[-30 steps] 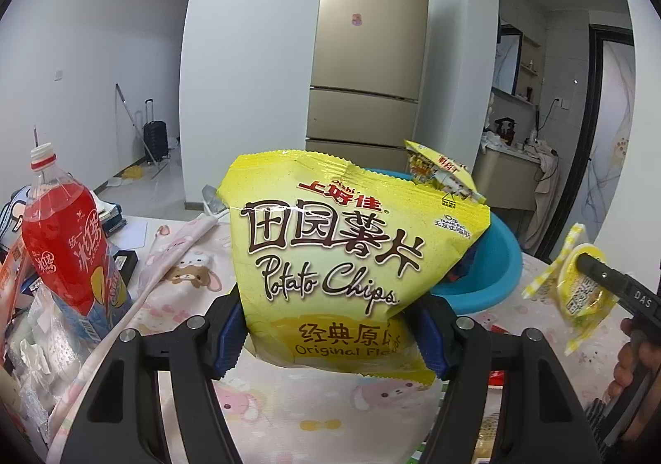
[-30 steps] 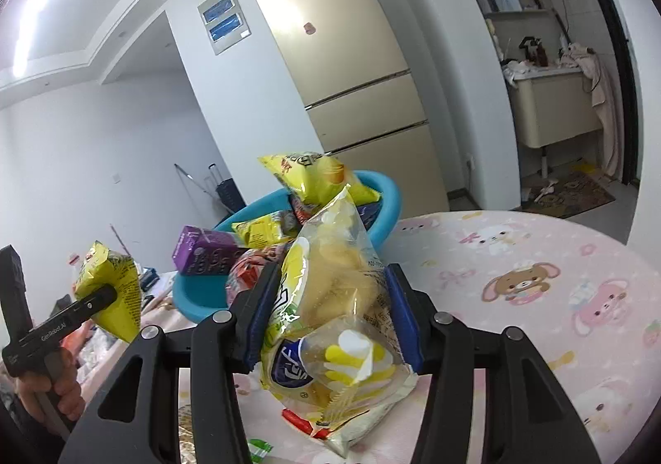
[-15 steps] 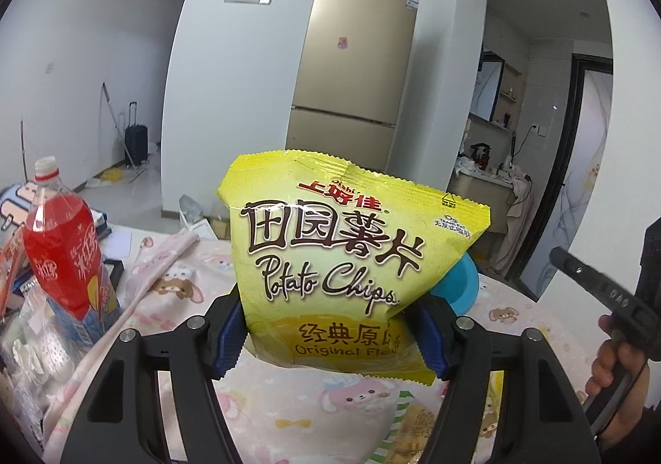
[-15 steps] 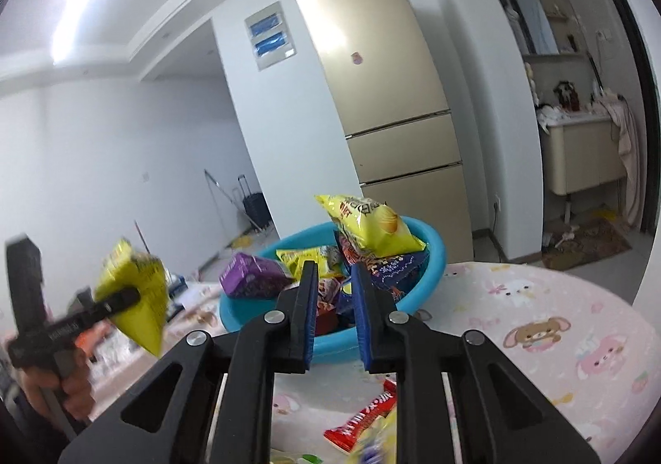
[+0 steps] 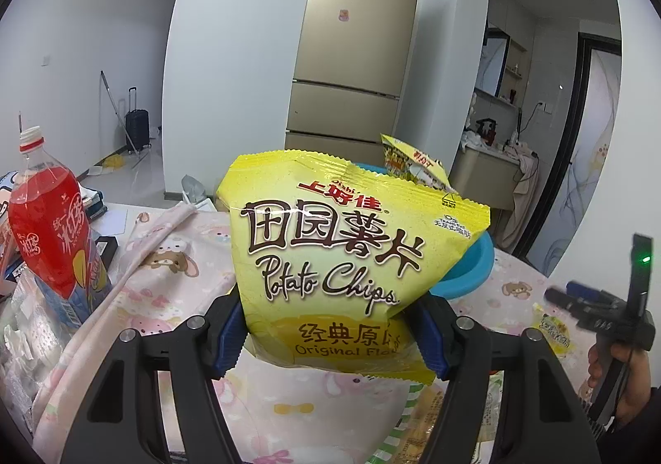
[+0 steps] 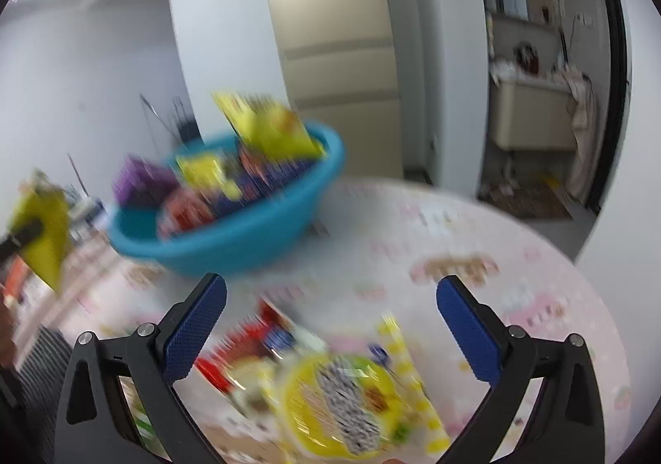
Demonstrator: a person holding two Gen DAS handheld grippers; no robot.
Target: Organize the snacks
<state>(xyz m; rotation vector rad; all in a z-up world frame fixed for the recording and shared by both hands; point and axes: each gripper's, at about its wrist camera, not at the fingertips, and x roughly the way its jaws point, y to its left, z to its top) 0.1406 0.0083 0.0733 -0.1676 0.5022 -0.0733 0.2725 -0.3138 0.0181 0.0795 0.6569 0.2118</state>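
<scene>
The left claw is a matte black plastic frame with two curved arms, each set with round silver screws and tipped by a ribbed blue pad. The right claw has the same black frame, silver screws and blue cross-hatched pads. In the left wrist view its black body shows a small green light, and a dark sleeve edge covers the wrist of the hand.

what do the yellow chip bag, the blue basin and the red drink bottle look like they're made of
Chip bag: thin printed plastic film, by its look; slight sheen, crimped serrated top edge, creases where the left claw pinches it.
Basin: probably moulded plastic; uniform turquoise, smooth rolled rim, though blurred.
Drink bottle: clear glossy plastic, the red liquid showing through, with a white screw cap and a printed label.
</scene>
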